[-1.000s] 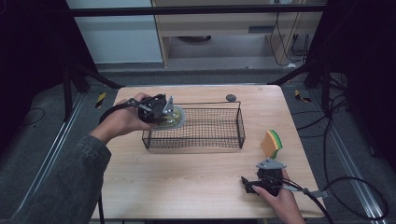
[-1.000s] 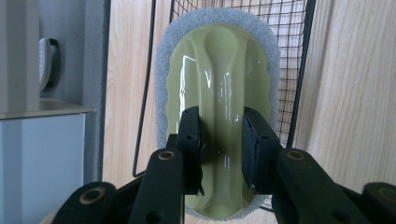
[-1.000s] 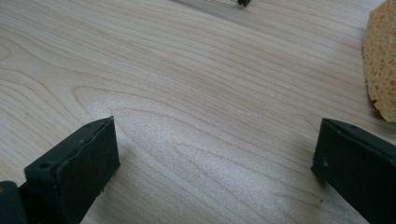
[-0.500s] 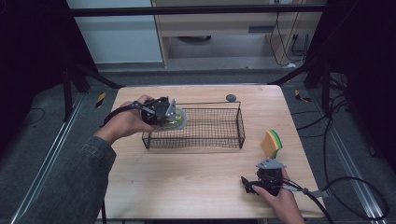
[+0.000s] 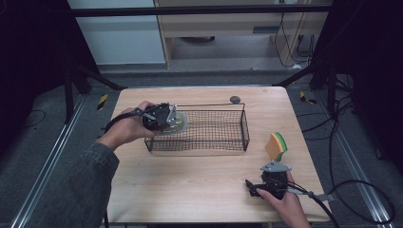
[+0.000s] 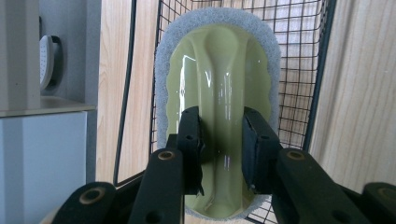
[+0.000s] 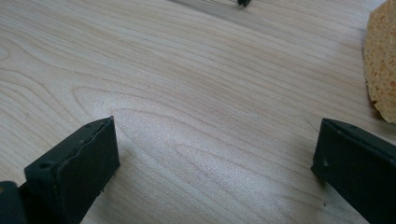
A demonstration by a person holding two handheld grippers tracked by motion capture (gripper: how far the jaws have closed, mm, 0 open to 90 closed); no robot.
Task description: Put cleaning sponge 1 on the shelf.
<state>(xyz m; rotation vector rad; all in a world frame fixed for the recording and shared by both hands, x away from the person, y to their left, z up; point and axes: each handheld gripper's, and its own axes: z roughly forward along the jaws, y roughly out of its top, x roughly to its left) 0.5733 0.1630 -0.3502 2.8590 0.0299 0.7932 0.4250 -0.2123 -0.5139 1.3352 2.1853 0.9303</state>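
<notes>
My left gripper (image 5: 172, 120) is shut on a scrubber (image 5: 180, 124), a glossy green oval with a grey pad around it. It hangs at the left end of the black wire basket (image 5: 209, 105), at rim height. In the left gripper view both jaws press on the raised green ridge of the scrubber (image 6: 219, 70), and my left gripper (image 6: 219, 135) has basket mesh behind it. My right gripper (image 5: 263, 179) rests open low on the table near the front right. Bare wood lies between the jaws of my right gripper (image 7: 215, 154).
A yellow and green sponge (image 5: 276, 146) stands just beyond the right gripper, and the sponge (image 7: 380, 60) sits at the right edge of the right gripper view. A small dark round object (image 5: 235, 99) lies behind the basket. Cables trail off the table.
My left hand has sunk a little with the scrubber, closer to the basket's left end. The right hand has kept still.
</notes>
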